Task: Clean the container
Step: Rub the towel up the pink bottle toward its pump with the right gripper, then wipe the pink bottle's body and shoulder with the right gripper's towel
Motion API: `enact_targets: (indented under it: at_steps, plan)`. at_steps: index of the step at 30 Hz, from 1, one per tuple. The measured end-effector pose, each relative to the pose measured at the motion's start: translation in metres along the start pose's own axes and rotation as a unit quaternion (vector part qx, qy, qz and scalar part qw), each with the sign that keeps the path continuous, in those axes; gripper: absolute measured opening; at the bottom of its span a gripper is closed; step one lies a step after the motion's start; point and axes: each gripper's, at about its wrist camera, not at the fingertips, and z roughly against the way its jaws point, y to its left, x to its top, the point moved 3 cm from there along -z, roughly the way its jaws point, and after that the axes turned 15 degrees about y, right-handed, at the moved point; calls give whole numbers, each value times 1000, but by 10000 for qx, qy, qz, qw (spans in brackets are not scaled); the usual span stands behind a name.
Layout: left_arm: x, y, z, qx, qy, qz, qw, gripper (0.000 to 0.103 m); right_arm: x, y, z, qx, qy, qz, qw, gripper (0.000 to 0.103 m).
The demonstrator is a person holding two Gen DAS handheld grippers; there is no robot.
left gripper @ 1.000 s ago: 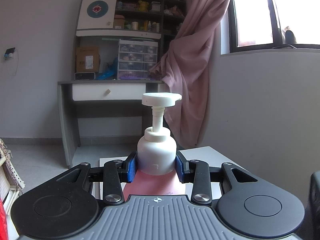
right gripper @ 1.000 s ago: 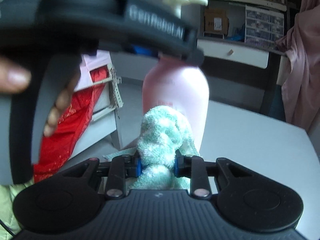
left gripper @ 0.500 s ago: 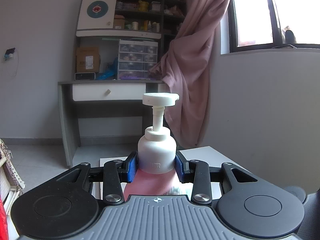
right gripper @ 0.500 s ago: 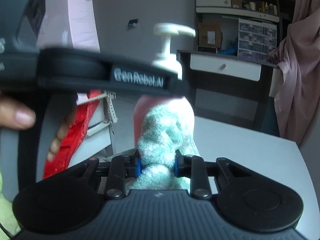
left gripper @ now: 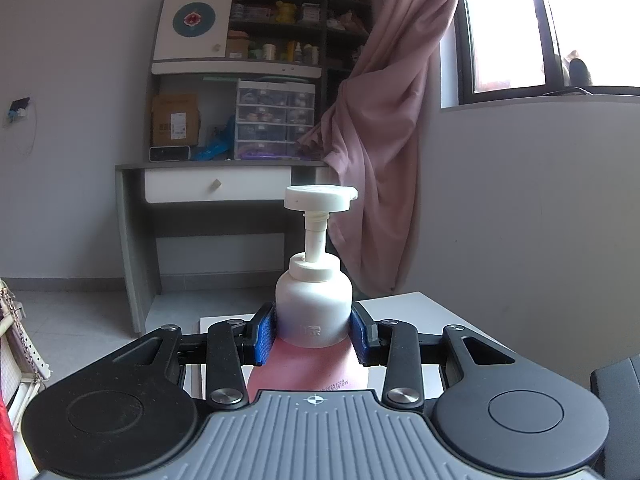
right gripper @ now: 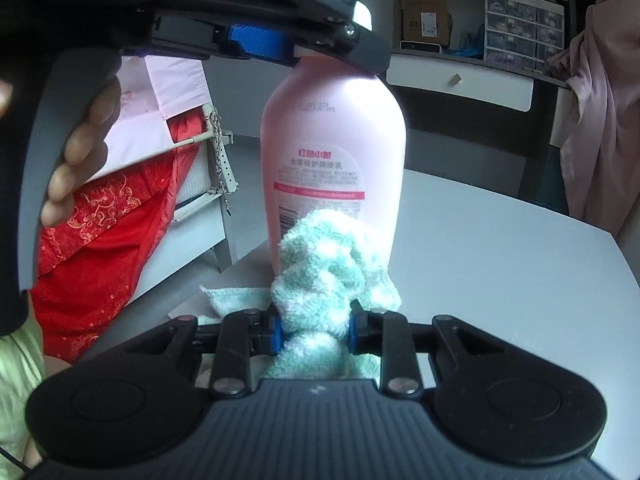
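A pink pump bottle [right gripper: 334, 148] with a white collar and pump head [left gripper: 320, 198] stands upright on a white table [right gripper: 500, 264]. My left gripper [left gripper: 314, 334] is shut on the bottle's white collar [left gripper: 314, 304], its blue pads on either side. In the right wrist view this gripper [right gripper: 256, 46] crosses the top of the frame, with a hand on its handle. My right gripper [right gripper: 315, 328] is shut on a bunched green and white cloth [right gripper: 332, 264]. The cloth rests against the lower front of the bottle, below its label.
A grey desk [left gripper: 208, 184] with a white drawer and cluttered shelves stands behind the table. A pink curtain [left gripper: 384, 128] hangs by the window at the right. Red fabric [right gripper: 104, 248] and a white rack lie off the table's left edge.
The right gripper and cloth have gone down the bottle's front from the upper body to below the label. The left gripper and bottle have stayed in place.
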Motion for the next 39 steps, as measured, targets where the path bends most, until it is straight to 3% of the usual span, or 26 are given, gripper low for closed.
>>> enact_targets:
  at_steps: [10,18,30,39]
  plan:
    - [-1,2,-1,-14,2,-3,10000,39,16,-9,35,25,-563,28,9984,28]
    - [-1,1,-2,-19,2,0,10000,39,22,-22,43,164,-717,6,9973,28]
    - [-3,3,-3,-21,-2,-24,10000,39,-1,-31,-7,535,92,-157,9984,28]
    - [-3,2,-4,-22,1,-28,10000,39,-2,-27,0,492,29,-172,9986,28]
